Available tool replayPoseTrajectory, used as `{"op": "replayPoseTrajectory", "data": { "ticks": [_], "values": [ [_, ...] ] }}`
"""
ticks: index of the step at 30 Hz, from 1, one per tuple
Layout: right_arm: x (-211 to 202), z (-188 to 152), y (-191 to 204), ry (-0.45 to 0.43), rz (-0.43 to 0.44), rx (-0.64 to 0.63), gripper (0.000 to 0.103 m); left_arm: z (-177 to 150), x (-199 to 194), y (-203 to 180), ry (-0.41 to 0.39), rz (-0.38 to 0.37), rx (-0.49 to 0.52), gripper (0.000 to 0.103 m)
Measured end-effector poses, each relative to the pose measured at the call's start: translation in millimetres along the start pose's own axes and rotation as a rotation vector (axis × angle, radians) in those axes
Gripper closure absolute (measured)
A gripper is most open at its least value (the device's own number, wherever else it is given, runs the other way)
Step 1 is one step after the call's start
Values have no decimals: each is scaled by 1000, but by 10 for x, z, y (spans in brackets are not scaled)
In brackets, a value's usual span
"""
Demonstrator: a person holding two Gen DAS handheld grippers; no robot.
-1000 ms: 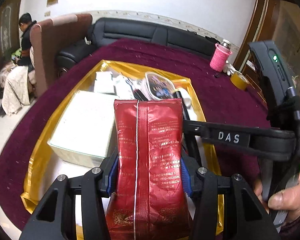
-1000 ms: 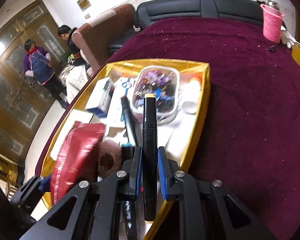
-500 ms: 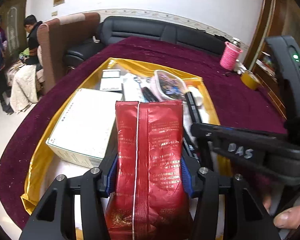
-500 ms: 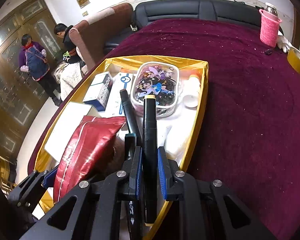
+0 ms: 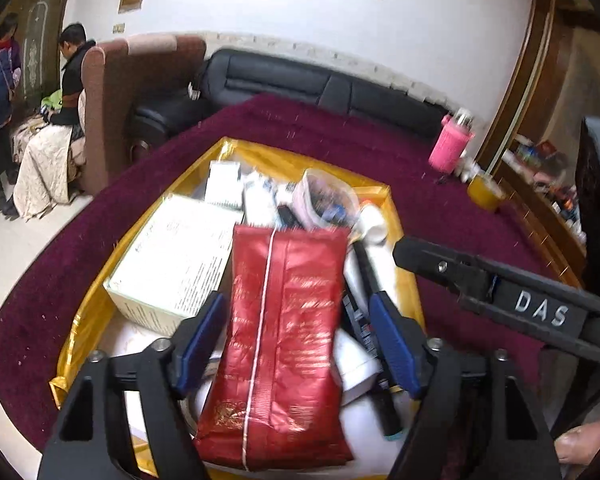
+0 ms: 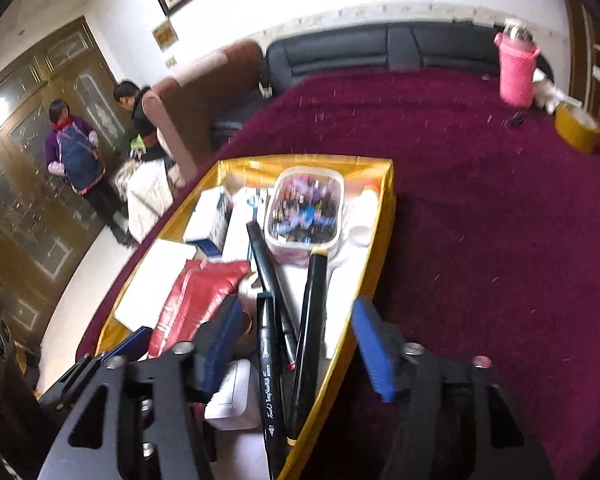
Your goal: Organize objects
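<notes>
- Left wrist view, far left: a white box (image 5: 176,256) lies in the gold tray (image 5: 84,320), which sits on the maroon cloth (image 5: 440,216) covering the desk.
- The left tongs (image 5: 296,344) stand spread open; their blue pads (image 5: 200,336) flank the red packet (image 5: 284,344) with a gap on each side.
- The red packet lies lengthwise in the tray, its near end over a white item I cannot identify, its far end toward a clear tub (image 5: 328,200) of small things, blurred here.
- Just right of the packet a black marker (image 5: 380,380) lies along the tray; the arm of the other tool, marked DAS, crosses at right.
- A pink bottle (image 5: 450,144) and a yellow tape roll (image 5: 485,190) stand well apart from the tray, at the far right of the cloth.
- Right wrist view: the red packet (image 6: 196,300) shows at left in the tray (image 6: 376,248), beside the white box (image 6: 156,280).
- The right tongs (image 6: 296,344) are open too, holding nothing; three black markers (image 6: 310,340) lie loose between the spread pads (image 6: 374,352), leaning across one another inside the tray.
- Beyond them sits the clear tub (image 6: 306,212), with a blue-and-white carton (image 6: 210,220) to its left.
</notes>
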State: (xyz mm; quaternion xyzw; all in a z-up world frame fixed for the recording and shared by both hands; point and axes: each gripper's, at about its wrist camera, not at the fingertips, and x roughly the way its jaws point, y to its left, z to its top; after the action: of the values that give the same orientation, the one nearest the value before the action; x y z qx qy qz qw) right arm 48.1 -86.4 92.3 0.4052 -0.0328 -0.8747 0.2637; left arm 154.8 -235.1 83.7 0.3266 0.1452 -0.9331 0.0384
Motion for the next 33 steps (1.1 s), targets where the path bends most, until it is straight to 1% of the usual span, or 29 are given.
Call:
{"op": "replayPoseTrajectory", "data": {
  "ticks": [1,2,5,7,9,13,17,21,24,26,28,30,33],
  "values": [
    [-71,-4,-4,-27,-8,-4,31,16,-58,-10,-24,-2,1,21],
    [-151,-18,-3,-59,-19,-9,28,28,-121,-26,-50,1,4,17],
    [-356,-44,-12,-141,-33,-8,18,46,-313,-137,-141,38,50,10],
    [-484,-58,-23,-192,-48,-11,15,41,-429,-222,-203,73,85,7],
    [-625,-79,-34,-245,-63,-22,12,34,-539,-293,-254,95,113,0],
    [-862,-121,-41,-337,-102,-32,9,19,-712,-388,-328,120,147,0],
    [-1014,-159,-65,-387,-128,-41,6,47,-773,-464,-340,139,174,0],
    [-1059,-197,-147,-396,-134,-27,4,30,-822,-520,-352,197,201,0],
    [-1064,-232,-233,-402,-152,-14,2,14,-842,-559,-360,226,224,0],
    [-1048,-244,-289,-399,-172,-2,2,6,-850,-559,-354,230,216,0],
    [-1031,-251,-352,-393,-185,15,2,0,-838,-556,-332,244,198,0],
    [-1007,-262,-405,-383,-194,31,2,0,-819,-555,-324,235,201,0],
    [-931,-282,-463,-353,-218,36,2,-14,-802,-552,-313,267,199,0]
  ]
}}
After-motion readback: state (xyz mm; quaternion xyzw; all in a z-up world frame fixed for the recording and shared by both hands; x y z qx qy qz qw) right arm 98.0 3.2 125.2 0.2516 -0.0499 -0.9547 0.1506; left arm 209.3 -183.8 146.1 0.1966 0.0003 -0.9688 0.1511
